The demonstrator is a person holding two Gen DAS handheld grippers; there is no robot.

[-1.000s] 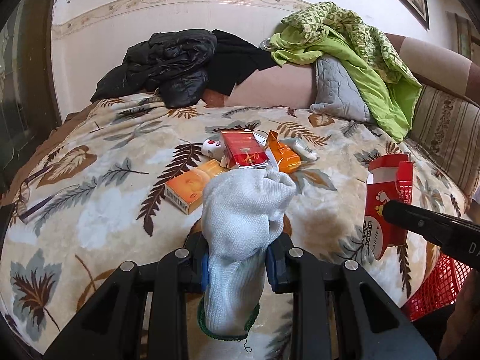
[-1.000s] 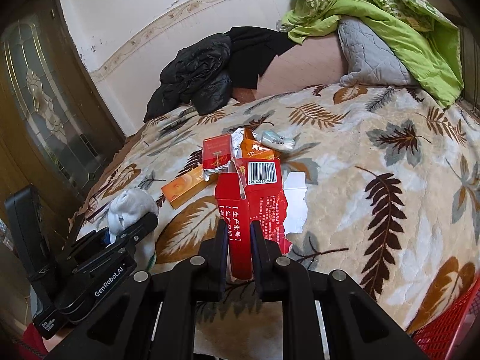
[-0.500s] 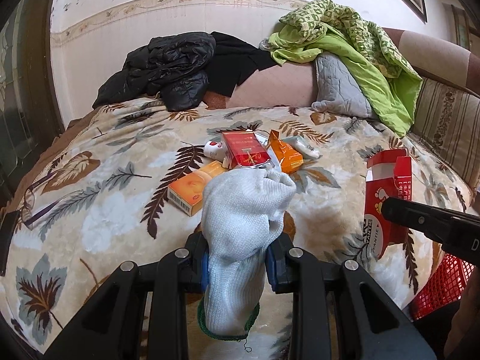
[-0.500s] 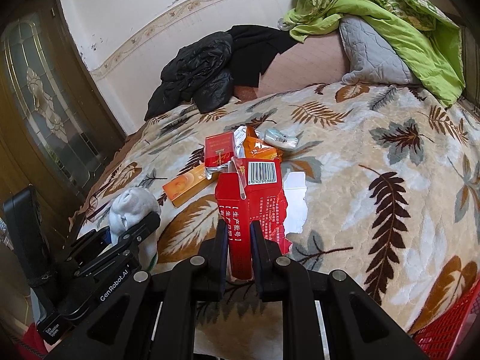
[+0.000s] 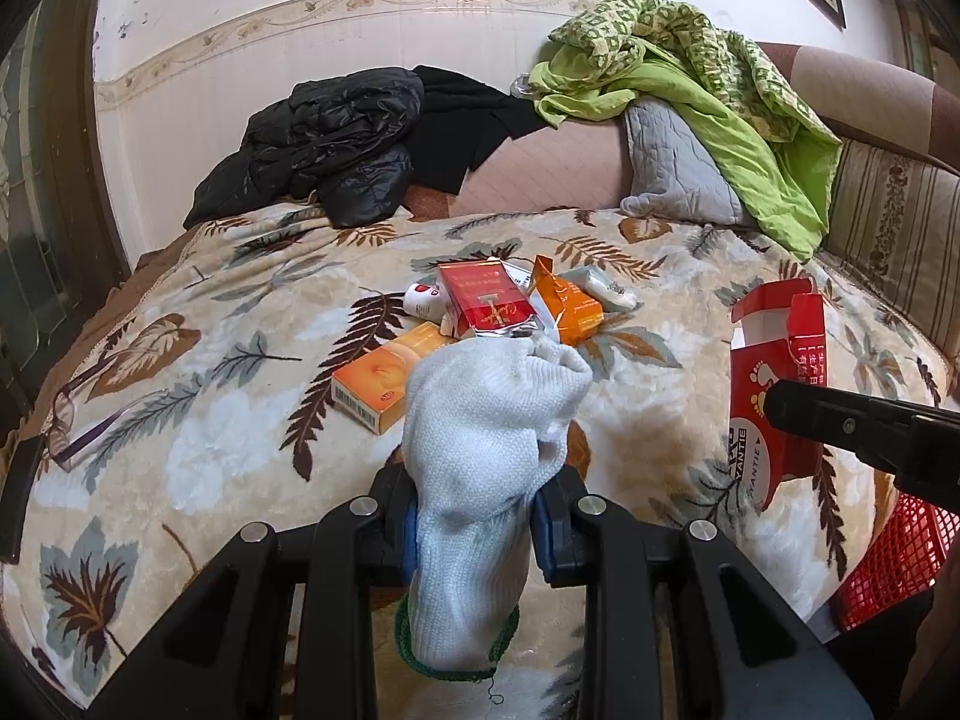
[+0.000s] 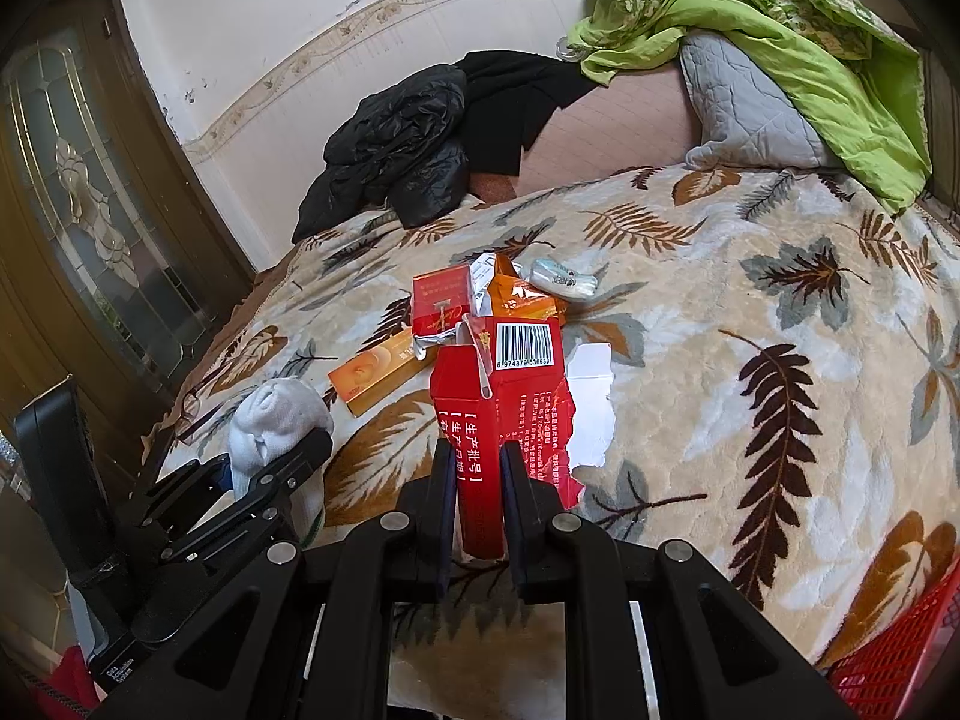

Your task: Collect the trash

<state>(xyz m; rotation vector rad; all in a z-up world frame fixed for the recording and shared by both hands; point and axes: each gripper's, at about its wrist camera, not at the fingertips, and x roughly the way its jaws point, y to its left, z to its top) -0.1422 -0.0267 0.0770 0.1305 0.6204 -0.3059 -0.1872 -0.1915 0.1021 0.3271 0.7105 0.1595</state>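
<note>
My left gripper (image 5: 474,516) is shut on a white knitted glove (image 5: 480,450) with a green cuff, held above the bed's near edge. My right gripper (image 6: 477,480) is shut on a torn red carton (image 6: 510,396) with a barcode; the carton also shows in the left wrist view (image 5: 774,396). On the leaf-patterned blanket (image 6: 780,360) lies a pile of trash: a red cigarette pack (image 5: 486,300), an orange packet (image 5: 567,306), an orange box (image 5: 384,384), a small white jar (image 5: 423,300) and a crumpled clear wrapper (image 5: 603,291).
A red mesh basket (image 5: 894,564) sits low at the right, below the bed edge. Black jackets (image 5: 336,144), a grey pillow (image 5: 678,174) and a green quilt (image 5: 708,78) lie at the head of the bed. Eyeglasses (image 5: 78,426) rest at the left edge. A dark door (image 6: 78,228) stands left.
Both grippers have drawn back slightly from the bed with their loads; the view rose a little. Both grips are unchanged.
</note>
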